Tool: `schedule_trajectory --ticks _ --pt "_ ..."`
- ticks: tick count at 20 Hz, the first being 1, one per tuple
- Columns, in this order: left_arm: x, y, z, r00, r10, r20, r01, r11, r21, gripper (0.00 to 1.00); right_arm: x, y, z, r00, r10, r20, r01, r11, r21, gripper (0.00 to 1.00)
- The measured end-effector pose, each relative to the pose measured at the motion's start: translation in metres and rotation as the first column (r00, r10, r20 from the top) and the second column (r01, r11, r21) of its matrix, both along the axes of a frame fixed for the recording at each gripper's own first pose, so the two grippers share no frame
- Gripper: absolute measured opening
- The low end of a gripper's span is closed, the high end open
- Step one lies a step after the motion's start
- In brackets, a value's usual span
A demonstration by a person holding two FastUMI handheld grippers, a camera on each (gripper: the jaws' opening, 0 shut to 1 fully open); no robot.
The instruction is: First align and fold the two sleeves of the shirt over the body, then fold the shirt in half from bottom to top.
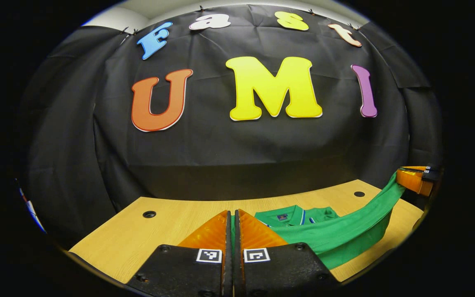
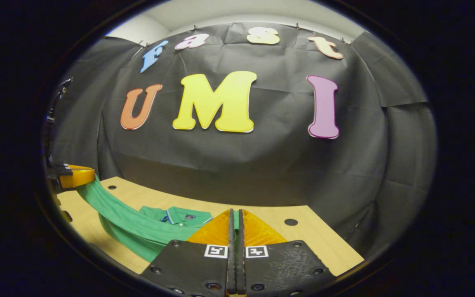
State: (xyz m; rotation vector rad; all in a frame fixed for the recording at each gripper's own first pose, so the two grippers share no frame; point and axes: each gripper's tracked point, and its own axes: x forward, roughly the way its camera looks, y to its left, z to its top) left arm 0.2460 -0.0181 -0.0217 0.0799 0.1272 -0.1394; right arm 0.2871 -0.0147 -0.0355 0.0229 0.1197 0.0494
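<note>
The green shirt (image 1: pixel 303 215) lies on the wooden counter (image 1: pixel 171 222), its hem lifted in a taut band. The left tool (image 1: pixel 232 225) and right tool (image 2: pixel 236 220) each pinch that hem; the fabric hides the shirt's body.

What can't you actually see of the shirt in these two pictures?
- Left gripper view: the green polo shirt has its near part behind the left gripper; its sleeves are under the lifted hem band.
- Right gripper view: the right gripper covers the hem it pinches; the shirt's chest patch is too small to make out.
</note>
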Motion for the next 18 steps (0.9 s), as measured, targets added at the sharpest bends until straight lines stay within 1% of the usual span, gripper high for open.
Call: schedule_trajectory --ticks 2,5,9,11,12,14,17,18 --pt "0.029 0.001 -0.009 1.000 0.002 -0.013 -0.002 1.000 -0.008 0.07 0.039 0.003 -0.001 1.000 -0.009 -0.001 0.009 1.000 -0.006 0.01" --pt "0.089 -0.003 -0.030 0.999 0.018 -0.045 -0.019 1.000 -0.020 0.07 0.096 0.011 -0.016 1.000 -0.017 -0.019 0.016 1.000 -0.013 0.01" --pt "0.149 -0.005 -0.073 0.996 0.026 -0.085 -0.027 1.000 -0.011 0.07 0.158 0.021 -0.068 0.996 -0.032 -0.086 0.029 0.999 -0.035 0.01" --pt "0.169 -0.005 -0.095 0.993 0.025 -0.112 -0.025 1.000 0.001 0.07 0.178 0.025 -0.100 0.990 -0.035 -0.136 0.029 0.999 -0.043 0.01" --pt "0.176 -0.007 -0.102 0.994 0.021 -0.106 -0.020 1.000 0.010 0.07 0.186 0.028 -0.116 0.986 -0.036 -0.161 0.028 0.998 -0.050 0.01" --pt "0.187 -0.008 -0.120 0.993 0.020 -0.115 -0.015 0.999 0.045 0.07 0.197 0.029 -0.143 0.978 -0.038 -0.207 0.024 0.998 -0.066 0.00" --pt "0.189 -0.006 -0.138 0.989 0.022 -0.145 -0.012 0.998 0.067 0.07 0.203 0.027 -0.162 0.971 -0.036 -0.236 0.022 0.998 -0.063 0.01" --pt "0.189 -0.006 -0.141 0.989 0.016 -0.148 -0.009 0.999 0.046 0.09 0.202 0.026 -0.163 0.970 -0.035 -0.239 0.022 0.998 -0.056 0.01"
